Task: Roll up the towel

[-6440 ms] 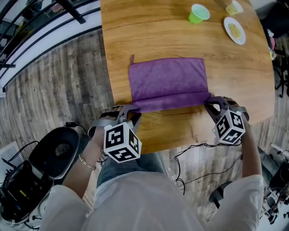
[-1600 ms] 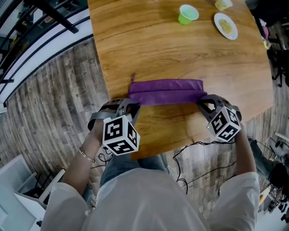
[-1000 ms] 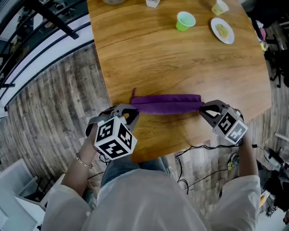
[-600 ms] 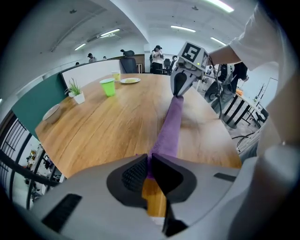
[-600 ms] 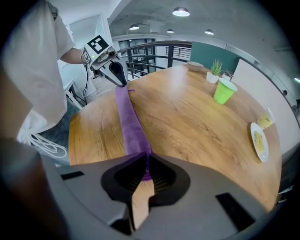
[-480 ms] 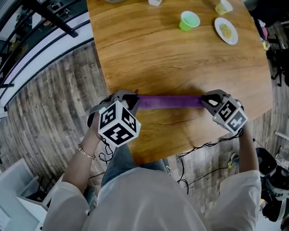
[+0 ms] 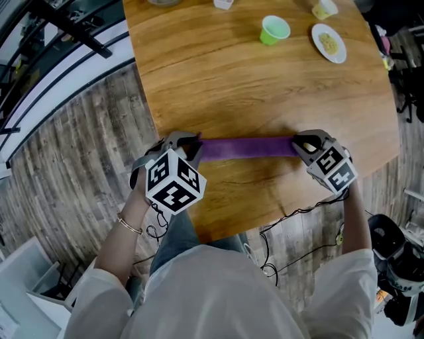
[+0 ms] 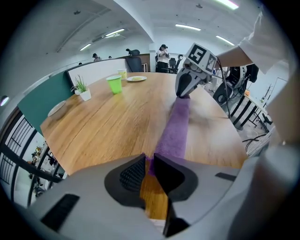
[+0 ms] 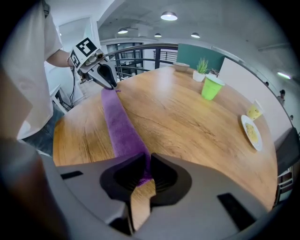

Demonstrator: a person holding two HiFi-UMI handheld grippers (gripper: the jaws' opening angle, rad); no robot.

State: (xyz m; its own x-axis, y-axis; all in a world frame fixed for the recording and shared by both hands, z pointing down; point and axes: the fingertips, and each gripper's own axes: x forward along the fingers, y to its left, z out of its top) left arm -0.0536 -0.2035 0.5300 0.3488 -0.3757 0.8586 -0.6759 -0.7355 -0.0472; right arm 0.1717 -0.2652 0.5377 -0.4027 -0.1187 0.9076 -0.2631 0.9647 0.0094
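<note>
The purple towel [image 7: 248, 147] lies as a narrow rolled strip across the near part of the wooden table [image 7: 218, 79]. My left gripper [image 7: 195, 149] pinches its left end and my right gripper [image 7: 298, 144] its right end. In the left gripper view the towel [image 8: 176, 133] runs from my left gripper [image 8: 149, 161] to the right gripper [image 8: 185, 89] at the far end. In the right gripper view a purple edge sits between the jaws of my right gripper [image 9: 146, 164], and the towel [image 9: 119, 126] stretches to the left gripper [image 9: 110, 84]. Both pairs of jaws have just opened a little, cloth still between them.
A green cup [image 7: 274, 30], a white plate with food [image 7: 329, 42] and a small yellow cup [image 7: 324, 8] stand at the far right of the table. A small potted plant [image 8: 80, 89] stands at the far edge. The table's near edge is just below the towel.
The towel, spread out flat earlier, has been rolled into a thin strip. Over the last second both grippers moved away from the person with it.
</note>
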